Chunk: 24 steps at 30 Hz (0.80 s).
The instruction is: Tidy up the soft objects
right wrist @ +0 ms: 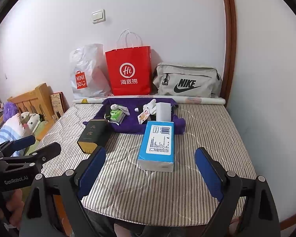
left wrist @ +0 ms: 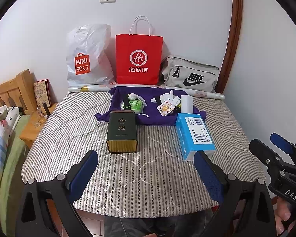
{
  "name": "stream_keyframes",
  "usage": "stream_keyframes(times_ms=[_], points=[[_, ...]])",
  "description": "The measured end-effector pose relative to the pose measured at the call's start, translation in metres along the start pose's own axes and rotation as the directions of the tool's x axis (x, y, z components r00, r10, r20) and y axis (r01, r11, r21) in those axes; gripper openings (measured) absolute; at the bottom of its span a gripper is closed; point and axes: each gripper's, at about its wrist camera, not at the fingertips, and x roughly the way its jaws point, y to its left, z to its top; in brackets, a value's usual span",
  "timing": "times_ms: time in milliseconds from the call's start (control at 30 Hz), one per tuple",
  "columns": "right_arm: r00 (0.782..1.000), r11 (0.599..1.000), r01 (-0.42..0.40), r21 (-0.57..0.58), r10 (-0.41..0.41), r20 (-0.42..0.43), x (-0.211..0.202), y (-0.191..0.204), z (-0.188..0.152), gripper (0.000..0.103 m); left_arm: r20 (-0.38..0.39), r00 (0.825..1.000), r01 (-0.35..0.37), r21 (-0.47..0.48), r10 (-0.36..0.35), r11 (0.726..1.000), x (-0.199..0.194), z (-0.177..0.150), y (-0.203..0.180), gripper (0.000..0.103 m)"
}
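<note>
Both grippers are held wide apart and empty over the near edge of the striped mattress [left wrist: 148, 177]: the left gripper [left wrist: 146, 175] is seen in its own view, the right gripper [right wrist: 150, 173] in its own. Just ahead of the right one lies the blue tissue pack [right wrist: 157, 144]; the dark tin [left wrist: 122, 131] stands further left. Behind them, a purple cloth [left wrist: 154, 116] carries white socks [left wrist: 168, 97] and a green packet [left wrist: 135, 106]; smaller items there cannot be made out. Plush toys [right wrist: 32, 119] by the headboard are shown more fully in the right view.
</note>
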Motion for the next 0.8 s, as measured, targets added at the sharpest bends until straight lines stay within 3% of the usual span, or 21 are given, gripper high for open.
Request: stream_keyframes(times_ms=[800], points=[[1.0,1.0,0.002,0.0,-0.002,0.008,-0.004,0.0005,0.0001,0.091,-0.001,1.0,0.004,0.0,-0.004,1.0,-0.0013,-0.0005,-0.0003,0.098]])
